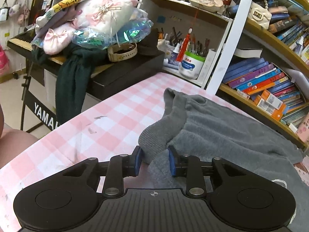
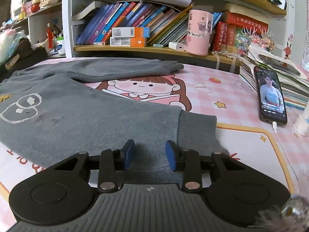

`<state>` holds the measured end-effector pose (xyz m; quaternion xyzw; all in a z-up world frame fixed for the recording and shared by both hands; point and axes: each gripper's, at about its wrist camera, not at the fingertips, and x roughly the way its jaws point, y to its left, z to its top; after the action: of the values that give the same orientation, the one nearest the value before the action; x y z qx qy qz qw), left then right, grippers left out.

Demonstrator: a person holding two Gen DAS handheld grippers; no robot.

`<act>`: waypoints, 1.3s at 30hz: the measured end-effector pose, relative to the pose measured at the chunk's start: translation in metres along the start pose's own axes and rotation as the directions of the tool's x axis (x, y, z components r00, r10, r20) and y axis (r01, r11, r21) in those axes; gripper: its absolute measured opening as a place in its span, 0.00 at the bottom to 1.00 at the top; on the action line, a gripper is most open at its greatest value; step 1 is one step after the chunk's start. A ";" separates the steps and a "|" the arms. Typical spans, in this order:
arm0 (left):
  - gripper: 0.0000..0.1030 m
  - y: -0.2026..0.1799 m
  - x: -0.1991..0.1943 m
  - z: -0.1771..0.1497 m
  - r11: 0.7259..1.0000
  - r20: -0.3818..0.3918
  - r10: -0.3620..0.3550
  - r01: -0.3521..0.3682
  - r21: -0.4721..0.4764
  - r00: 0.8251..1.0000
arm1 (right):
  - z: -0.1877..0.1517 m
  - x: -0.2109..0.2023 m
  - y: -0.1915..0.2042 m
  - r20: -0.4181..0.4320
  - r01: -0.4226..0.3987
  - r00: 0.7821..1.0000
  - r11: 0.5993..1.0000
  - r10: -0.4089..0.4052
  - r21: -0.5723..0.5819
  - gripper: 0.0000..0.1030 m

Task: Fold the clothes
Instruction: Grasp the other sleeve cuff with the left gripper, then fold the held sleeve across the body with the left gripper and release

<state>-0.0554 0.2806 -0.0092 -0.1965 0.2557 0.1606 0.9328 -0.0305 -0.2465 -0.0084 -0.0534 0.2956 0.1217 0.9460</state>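
Pink checked desk [image 1: 115, 106] carries grey sweatshirt [image 2: 87, 119]. Left gripper [image 1: 154, 160] pads clamp ribbed cuff [image 1: 152, 141]. Right gripper [image 2: 148, 154], jaws apart, holds nothing, over hem nr front edge.

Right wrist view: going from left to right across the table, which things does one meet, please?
Gray sweatshirt with white outline print → its ribbed cuff → yellow star on the tablecloth → phone showing a video → stack of booklets.

A child's room at home: crowded bookshelves [image 2: 146, 25], cartoon desk mat [image 2: 231, 96], Yamaha keyboard [image 1: 44, 114].
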 end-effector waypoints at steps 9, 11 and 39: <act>0.22 0.001 -0.003 -0.004 0.999 0.005 -0.030 0.030 0.011 1.000 | -0.002 -0.001 0.000 0.005 -0.001 1.000 1.000 0.001 -0.009 0.33; 0.20 0.000 -0.012 -0.002 0.999 0.052 -0.048 0.048 0.008 0.998 | -0.002 -0.001 0.001 0.006 -0.002 1.000 1.000 0.002 -0.010 0.33; 0.09 -0.032 -0.025 -0.019 0.981 0.017 -0.133 0.129 0.143 0.991 | -0.003 -0.012 0.015 0.035 0.002 0.999 0.999 0.000 -0.046 0.56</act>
<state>-0.0709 0.2393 -0.0015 -0.1442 0.2405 0.0831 0.9563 -0.0453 -0.2352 -0.0042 -0.0735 0.2763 0.1288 0.9496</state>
